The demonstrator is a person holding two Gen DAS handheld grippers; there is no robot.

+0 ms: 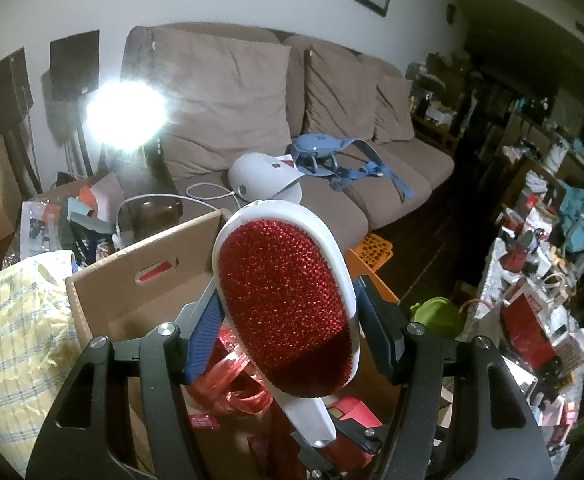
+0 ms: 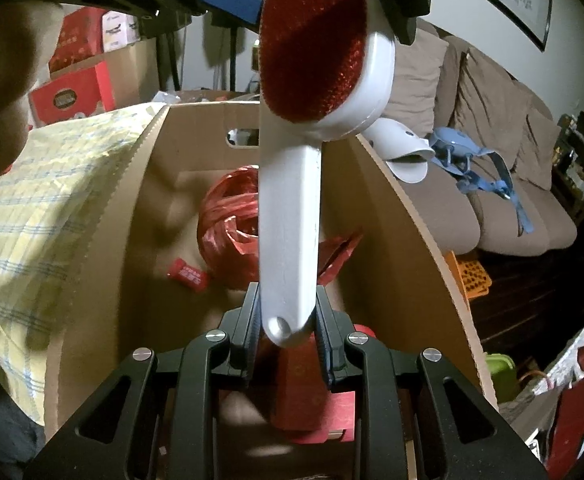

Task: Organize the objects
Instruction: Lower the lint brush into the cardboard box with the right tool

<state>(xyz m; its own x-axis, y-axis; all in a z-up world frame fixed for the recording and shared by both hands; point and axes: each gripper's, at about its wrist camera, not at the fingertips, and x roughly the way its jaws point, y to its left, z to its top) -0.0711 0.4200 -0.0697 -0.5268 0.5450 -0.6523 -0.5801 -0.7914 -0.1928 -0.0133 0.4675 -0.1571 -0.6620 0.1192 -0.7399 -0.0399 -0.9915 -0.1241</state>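
Note:
A lint brush (image 1: 288, 300) with a white body and a red bristle pad is held by both grippers above an open cardboard box (image 1: 144, 252). My left gripper (image 1: 288, 320) is shut on the brush's wide head, its blue pads against the white rim. In the right wrist view, my right gripper (image 2: 288, 312) is shut on the end of the white handle (image 2: 288, 220), and the left gripper (image 2: 324, 0) clamps the head at the top. Inside the box (image 2: 412, 240) lie a red ribbon ball (image 2: 228, 216), a small red packet (image 2: 186, 274) and a red carton (image 2: 332, 408).
A yellow plaid cloth (image 1: 16, 328) lies left of the box. Behind it, a brown sofa (image 1: 332, 100) carries a white device (image 1: 264, 180) and blue straps (image 1: 332, 156). An orange tray (image 1: 372, 254) and a green item (image 1: 440, 312) sit at right, beside a cluttered table (image 1: 532, 320). A hand (image 2: 0, 80) fills the left edge.

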